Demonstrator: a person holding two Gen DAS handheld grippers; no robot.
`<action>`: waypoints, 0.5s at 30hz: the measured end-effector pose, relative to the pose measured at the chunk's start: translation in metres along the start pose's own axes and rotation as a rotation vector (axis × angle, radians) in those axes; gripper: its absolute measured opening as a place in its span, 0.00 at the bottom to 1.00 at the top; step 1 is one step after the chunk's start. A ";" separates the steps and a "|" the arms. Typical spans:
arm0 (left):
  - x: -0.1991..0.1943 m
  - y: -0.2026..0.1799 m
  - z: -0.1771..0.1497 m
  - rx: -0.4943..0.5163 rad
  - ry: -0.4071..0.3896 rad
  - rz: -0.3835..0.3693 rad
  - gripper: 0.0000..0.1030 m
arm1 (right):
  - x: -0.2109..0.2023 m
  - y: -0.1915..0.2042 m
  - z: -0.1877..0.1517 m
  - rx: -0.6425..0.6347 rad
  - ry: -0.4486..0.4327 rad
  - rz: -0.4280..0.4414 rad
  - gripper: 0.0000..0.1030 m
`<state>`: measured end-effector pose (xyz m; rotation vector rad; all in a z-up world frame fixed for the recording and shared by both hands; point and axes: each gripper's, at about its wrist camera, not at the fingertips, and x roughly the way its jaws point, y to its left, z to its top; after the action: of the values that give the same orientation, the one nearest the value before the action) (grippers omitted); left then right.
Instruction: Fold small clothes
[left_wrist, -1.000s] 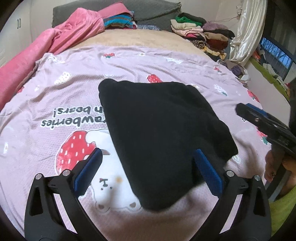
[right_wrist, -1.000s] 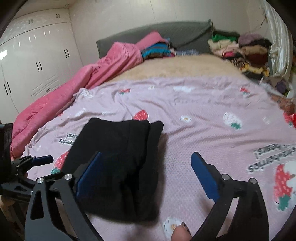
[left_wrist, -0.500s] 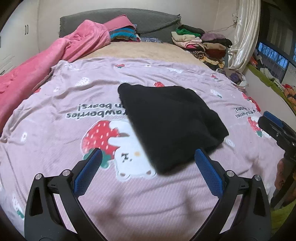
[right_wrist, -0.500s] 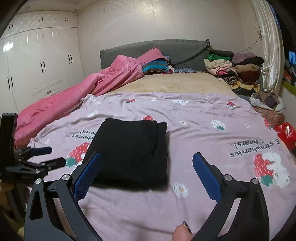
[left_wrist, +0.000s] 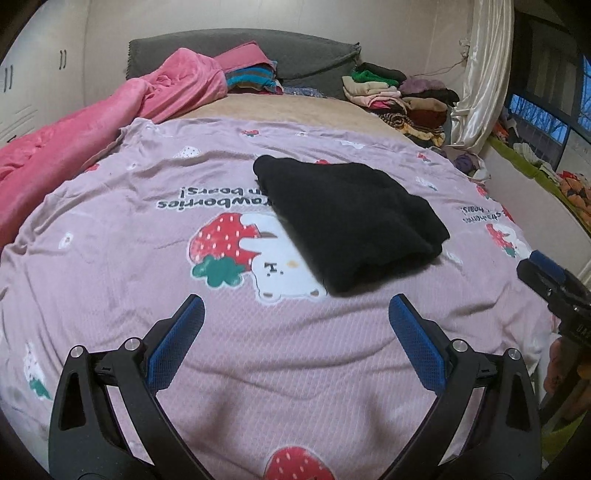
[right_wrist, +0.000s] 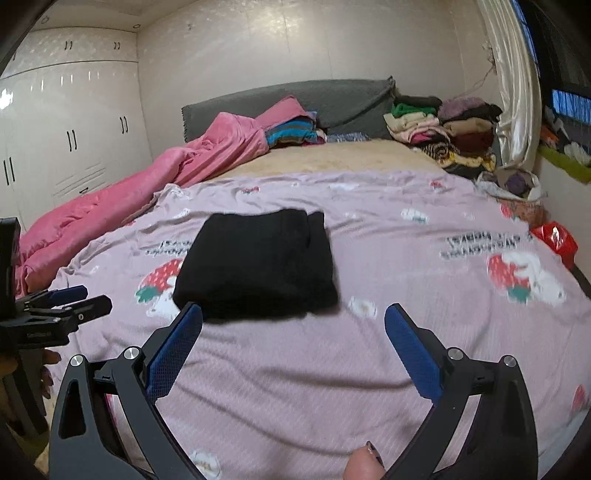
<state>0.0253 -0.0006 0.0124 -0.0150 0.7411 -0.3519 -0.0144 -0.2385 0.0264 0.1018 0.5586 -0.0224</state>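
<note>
A black garment (left_wrist: 347, 218) lies folded into a compact rectangle on the pink strawberry-print sheet (left_wrist: 110, 229); it also shows in the right wrist view (right_wrist: 258, 262). My left gripper (left_wrist: 295, 339) is open and empty, held back from the garment's near edge. My right gripper (right_wrist: 293, 343) is open and empty, also short of the garment. Each gripper shows at the side of the other's view: the right one (left_wrist: 554, 284) and the left one (right_wrist: 66, 306).
A pink blanket (right_wrist: 147, 184) runs along the bed's left side. Stacks of folded clothes (right_wrist: 443, 129) sit at the far right by the grey headboard (right_wrist: 332, 99). White wardrobes (right_wrist: 66, 140) stand left. A red bag (right_wrist: 554, 240) lies off the bed's right edge.
Both grippers have pulled back and risen away from the folded black garment, which now lies farther off. The garment itself has not moved.
</note>
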 end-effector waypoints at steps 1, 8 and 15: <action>0.000 0.000 -0.003 -0.001 0.002 0.001 0.91 | 0.000 0.001 -0.005 0.000 0.011 -0.008 0.96; 0.003 -0.004 -0.020 0.013 0.029 0.026 0.91 | 0.000 0.004 -0.029 -0.012 0.047 -0.028 0.96; 0.006 -0.005 -0.028 0.007 0.057 0.043 0.91 | 0.010 0.000 -0.035 0.020 0.095 -0.040 0.96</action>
<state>0.0099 -0.0039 -0.0115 0.0182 0.7955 -0.3147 -0.0245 -0.2352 -0.0087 0.1113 0.6559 -0.0627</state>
